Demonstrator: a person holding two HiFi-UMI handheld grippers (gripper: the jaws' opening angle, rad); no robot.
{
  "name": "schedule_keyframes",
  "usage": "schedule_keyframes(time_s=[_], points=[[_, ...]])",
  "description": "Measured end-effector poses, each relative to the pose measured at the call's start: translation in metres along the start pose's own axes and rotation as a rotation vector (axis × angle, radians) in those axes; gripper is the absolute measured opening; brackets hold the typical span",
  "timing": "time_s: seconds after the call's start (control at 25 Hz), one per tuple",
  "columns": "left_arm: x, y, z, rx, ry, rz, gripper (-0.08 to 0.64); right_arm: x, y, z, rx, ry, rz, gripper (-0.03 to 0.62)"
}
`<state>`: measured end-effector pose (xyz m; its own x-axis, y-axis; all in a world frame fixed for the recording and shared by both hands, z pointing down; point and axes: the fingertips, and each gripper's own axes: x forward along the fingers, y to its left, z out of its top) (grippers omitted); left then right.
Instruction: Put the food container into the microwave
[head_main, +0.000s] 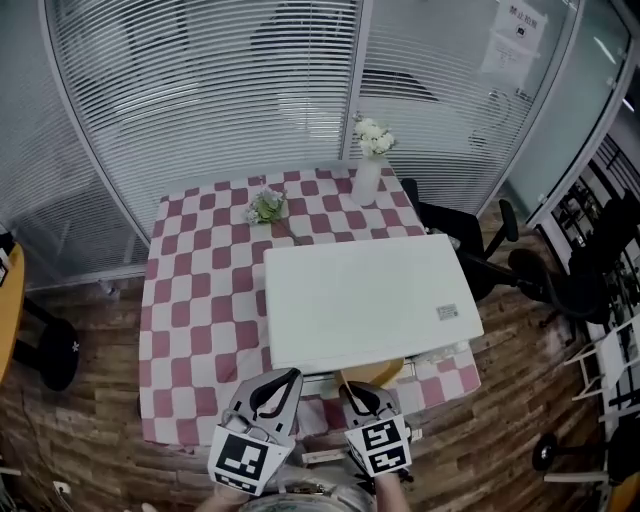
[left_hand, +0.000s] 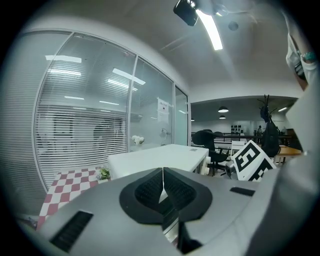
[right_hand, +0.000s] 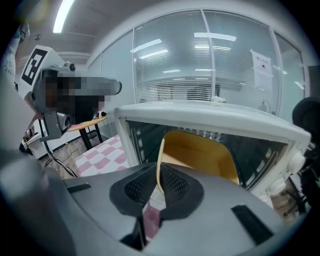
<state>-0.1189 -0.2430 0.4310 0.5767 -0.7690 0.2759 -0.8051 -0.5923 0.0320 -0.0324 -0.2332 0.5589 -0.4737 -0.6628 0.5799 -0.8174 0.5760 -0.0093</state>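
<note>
**Holding a yellow food container at the front of the microwave**

A white microwave (head_main: 360, 300) sits on a table (head_main: 200, 290) covered with a pink-and-white checked cloth. The right gripper (right_hand: 159, 175) pinches the near rim of the food container (right_hand: 200, 155), a shallow yellow tub, with its jaws pressed onto the thin wall from both sides. The tub hangs just in front of the microwave's dark front, level with it. Gripping by the rim likely keeps the tub flat and lets it lead into the oven ahead of the gripper. The left gripper (left_hand: 163, 185) has its jaws pressed together on nothing. It sits in front of the microwave beside the right one, probably kept clear so the carrying hand has room.

The head view looks straight down, so it shows only the microwave's flat top and a sliver of yellow at its front edge. The right gripper view shows the front face: a dark recess left of two round knobs (right_hand: 296, 161), with the tub against it. I cannot tell from it whether the door is open. The left gripper view shows only the microwave's top and side, not the tub.
</note>
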Motion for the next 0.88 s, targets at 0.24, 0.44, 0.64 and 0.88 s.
schedule_keyframes(time_s=[0.24,0.44,0.64,0.88], points=[[-0.002,0.016,-0.005,-0.005,-0.004,-0.007,0.014,0.031,0.002,0.003,-0.05,0.01,-0.017,0.012],[-0.006,0.023,-0.006,-0.006,-0.001,-0.017,0.014,0.052,0.0,0.005,-0.11,0.028,-0.054,0.013],[-0.011,0.029,-0.01,-0.007,0.0,-0.023,0.014,0.074,-0.002,0.004,-0.172,0.061,-0.078,0.013],[-0.015,0.035,-0.012,-0.013,0.0,-0.033,0.014,0.099,-0.001,-0.002,-0.213,0.12,-0.09,0.014]])
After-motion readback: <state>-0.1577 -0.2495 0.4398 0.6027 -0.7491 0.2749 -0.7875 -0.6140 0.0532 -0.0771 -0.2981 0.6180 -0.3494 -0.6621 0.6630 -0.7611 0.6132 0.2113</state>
